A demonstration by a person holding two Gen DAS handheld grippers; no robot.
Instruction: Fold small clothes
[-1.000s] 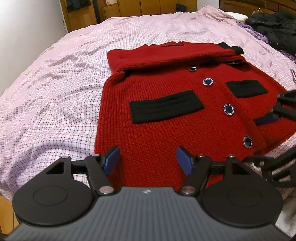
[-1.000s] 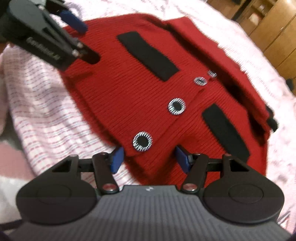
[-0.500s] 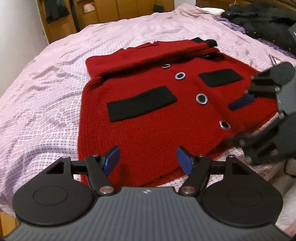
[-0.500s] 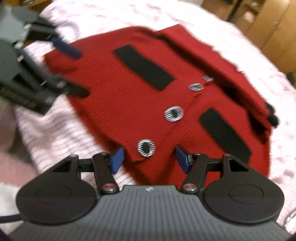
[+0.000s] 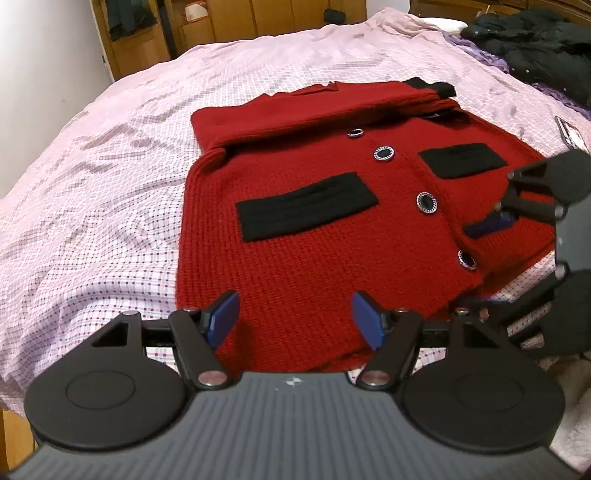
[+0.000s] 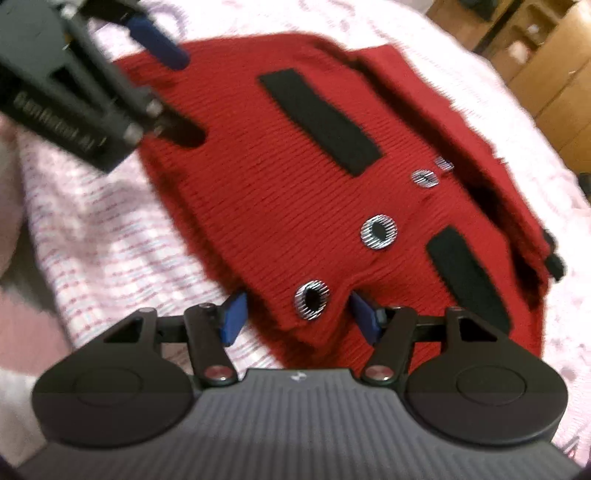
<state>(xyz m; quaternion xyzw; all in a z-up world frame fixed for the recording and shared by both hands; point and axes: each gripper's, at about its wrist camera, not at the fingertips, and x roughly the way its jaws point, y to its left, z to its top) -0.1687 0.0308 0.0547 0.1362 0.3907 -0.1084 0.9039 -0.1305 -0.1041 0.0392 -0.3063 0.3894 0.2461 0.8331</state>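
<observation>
A small red knit cardigan [image 5: 317, 236] with black pocket flaps and round dark buttons lies flat on the bed, its sleeves folded across the top. It also shows in the right wrist view [image 6: 295, 192]. My left gripper [image 5: 295, 321] is open and empty, its blue pads over the cardigan's near hem. My right gripper [image 6: 299, 314] is open and empty, its pads either side of the lowest button at the hem corner. The right gripper shows at the right in the left wrist view [image 5: 491, 254]; the left one shows at top left in the right wrist view [image 6: 162, 88].
The bed is covered by a pink checked sheet [image 5: 110, 192]. A black jacket [image 5: 535, 40] lies at the far right. A phone [image 5: 570, 133] lies at the right edge. Wooden cupboards [image 5: 221, 22] stand behind the bed.
Both grippers have shifted along the cardigan's near hem. The right gripper has come closer to the hem corner by the lowest button. Both stay open.
</observation>
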